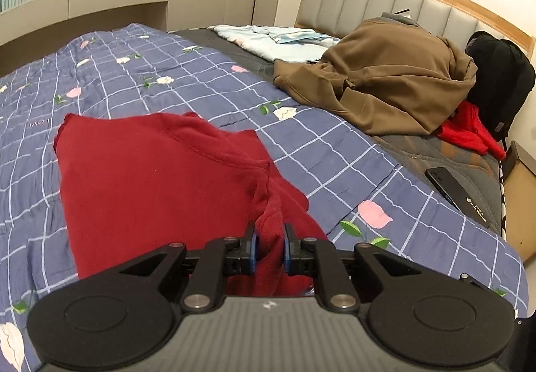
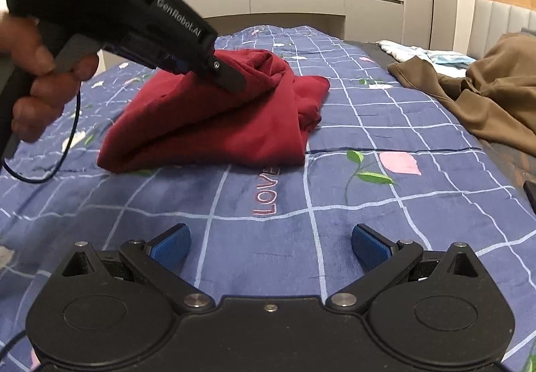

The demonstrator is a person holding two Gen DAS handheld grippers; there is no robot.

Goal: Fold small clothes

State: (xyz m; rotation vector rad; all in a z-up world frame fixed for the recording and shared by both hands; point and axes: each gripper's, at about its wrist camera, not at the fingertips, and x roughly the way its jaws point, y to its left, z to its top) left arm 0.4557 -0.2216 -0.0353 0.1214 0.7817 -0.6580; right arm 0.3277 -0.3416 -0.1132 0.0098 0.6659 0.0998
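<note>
My left gripper (image 1: 268,239) pinches a bunched fold of the dark red garment (image 1: 150,177), which lies spread on the blue checked floral quilt (image 1: 201,77). Brown hoodie (image 1: 395,77), black backpack (image 1: 502,77), phone (image 1: 459,193) further along the bed.

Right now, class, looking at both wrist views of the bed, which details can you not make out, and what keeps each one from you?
- Right wrist view: the left gripper fingertips, buried in the dark red garment.
- Left wrist view: the garment's near edge, hidden behind the gripper body.
- Left wrist view: the black backpack, partly behind the brown hoodie.
- Right wrist view: the phone, cut off by the right edge.
</note>
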